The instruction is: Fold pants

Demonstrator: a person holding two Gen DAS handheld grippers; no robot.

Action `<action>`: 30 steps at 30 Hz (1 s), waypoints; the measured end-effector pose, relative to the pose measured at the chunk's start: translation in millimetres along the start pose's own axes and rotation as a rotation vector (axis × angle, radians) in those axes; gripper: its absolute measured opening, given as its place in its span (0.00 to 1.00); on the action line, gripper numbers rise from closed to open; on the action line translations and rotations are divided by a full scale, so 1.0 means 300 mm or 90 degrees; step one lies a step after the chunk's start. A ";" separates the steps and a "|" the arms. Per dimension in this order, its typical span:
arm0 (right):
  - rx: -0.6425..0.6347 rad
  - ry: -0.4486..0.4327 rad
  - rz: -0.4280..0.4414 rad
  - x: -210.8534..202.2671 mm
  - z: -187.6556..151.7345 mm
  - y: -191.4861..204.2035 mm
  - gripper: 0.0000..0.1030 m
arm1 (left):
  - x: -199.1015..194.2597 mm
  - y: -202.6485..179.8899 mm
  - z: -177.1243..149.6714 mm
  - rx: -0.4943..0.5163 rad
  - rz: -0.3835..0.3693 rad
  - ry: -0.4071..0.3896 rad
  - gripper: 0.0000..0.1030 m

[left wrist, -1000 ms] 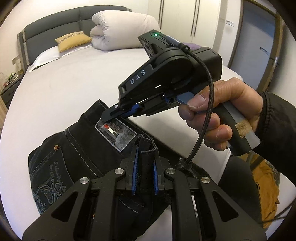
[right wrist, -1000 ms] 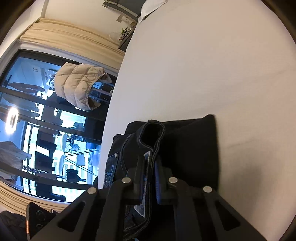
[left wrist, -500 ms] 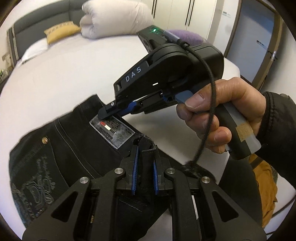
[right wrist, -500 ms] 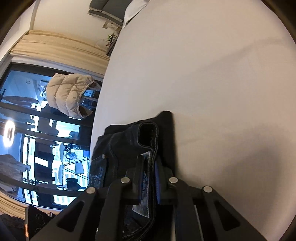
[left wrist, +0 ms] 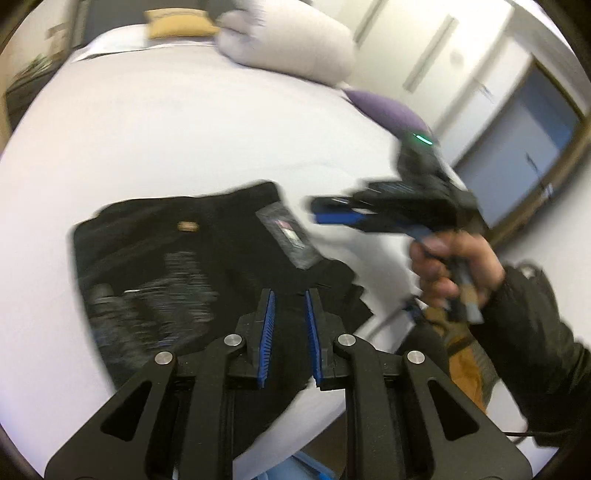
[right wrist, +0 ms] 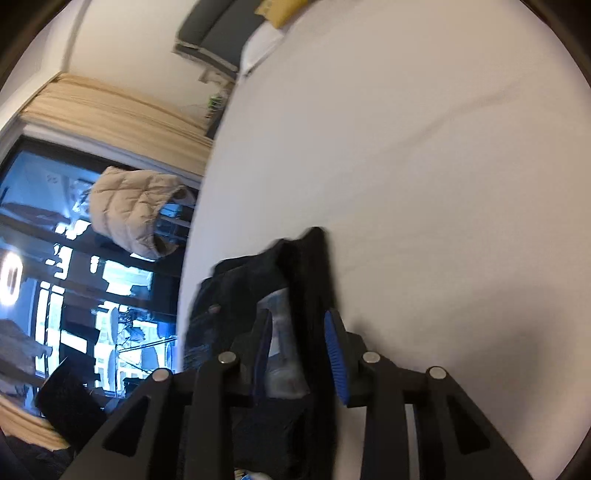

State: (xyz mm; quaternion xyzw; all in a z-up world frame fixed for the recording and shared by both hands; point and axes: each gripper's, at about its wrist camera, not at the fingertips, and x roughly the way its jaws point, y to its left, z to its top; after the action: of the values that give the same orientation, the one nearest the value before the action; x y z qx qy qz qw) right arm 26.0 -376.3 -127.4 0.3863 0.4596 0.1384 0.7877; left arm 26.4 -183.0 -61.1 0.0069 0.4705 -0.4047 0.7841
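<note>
Left wrist view: both claws, left claw [left wrist: 288,295] and right claw [left wrist: 325,210], are opening above black pants [left wrist: 177,258] (folded) on the bed [left wrist: 184,129].

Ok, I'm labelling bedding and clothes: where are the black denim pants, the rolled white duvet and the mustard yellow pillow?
black denim pants [left wrist: 155,258], left wrist view, on the back panel.
rolled white duvet [left wrist: 291,44], left wrist view, mid-roll.
mustard yellow pillow [left wrist: 177,24], left wrist view, centre.

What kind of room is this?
It looks like a bedroom. There is a big bed with a white sheet, a yellow pillow and a rolled white quilt at its head, and black pants lying on it.
</note>
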 end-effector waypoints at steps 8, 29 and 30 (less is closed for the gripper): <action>-0.027 0.086 -0.047 0.128 -0.114 0.074 0.31 | 0.164 0.217 0.007 -0.039 0.114 0.099 0.16; 0.004 0.030 -0.100 0.015 -0.296 0.034 0.09 | 0.151 0.234 0.025 0.011 0.176 0.091 0.16; 0.003 0.029 -0.101 0.018 -0.297 0.034 0.09 | 0.149 0.246 0.041 0.008 0.178 0.088 0.16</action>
State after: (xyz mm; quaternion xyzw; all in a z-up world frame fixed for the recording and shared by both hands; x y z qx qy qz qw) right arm -43.7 -323.6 -148.2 0.3473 0.5071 0.0833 0.7844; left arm 93.0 -166.2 -114.9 0.1048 0.5151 -0.2932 0.7985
